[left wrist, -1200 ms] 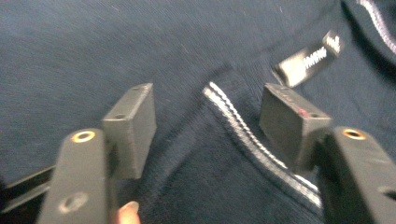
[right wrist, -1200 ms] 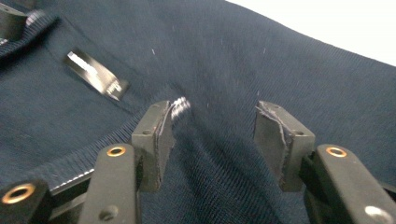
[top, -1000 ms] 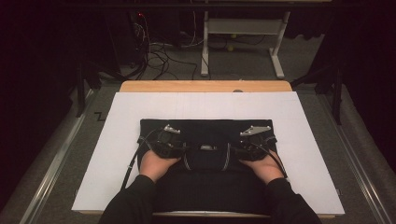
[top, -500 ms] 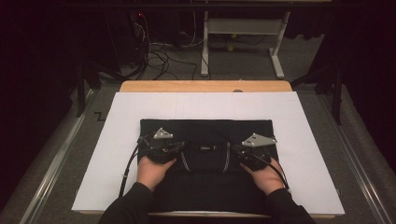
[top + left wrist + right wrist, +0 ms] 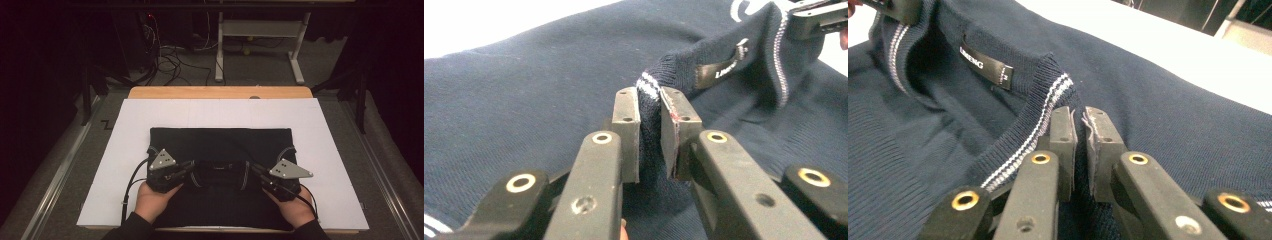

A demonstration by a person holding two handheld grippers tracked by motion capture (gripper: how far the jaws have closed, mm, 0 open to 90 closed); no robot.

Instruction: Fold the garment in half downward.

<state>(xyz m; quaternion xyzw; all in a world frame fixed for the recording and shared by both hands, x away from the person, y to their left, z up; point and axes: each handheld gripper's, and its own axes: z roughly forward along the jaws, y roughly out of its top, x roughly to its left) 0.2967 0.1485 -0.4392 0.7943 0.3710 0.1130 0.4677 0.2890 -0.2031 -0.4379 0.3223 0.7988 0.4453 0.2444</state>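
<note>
Since the earlier frames you have drawn both hands back toward your edge of the table (image 5: 215, 92), and the jaws of both grippers have just been closing on the knit between them. Your left gripper (image 5: 186, 169) now pinches the ribbed collar (image 5: 650, 90) of the navy sweater (image 5: 220, 145), and your right gripper (image 5: 256, 172) pinches the same collar on the other side of the neck opening. The sweater lies flat on the white mat (image 5: 125, 150), its near edge pulled a little up and toward you between the two grippers.

From above, the garment reads as a plain dark shape. The left gripper view brings out the white stripes on the collar edge squeezed between the pads, a small leather-like tab (image 5: 719, 71), and your right gripper (image 5: 819, 17) at the far corner. The right gripper view shows the black woven neck label (image 5: 985, 64) inside the collar (image 5: 1048, 107), and the fabric clamped tight between its own pads, with your left gripper (image 5: 895, 10) just entering at the top left.
</note>
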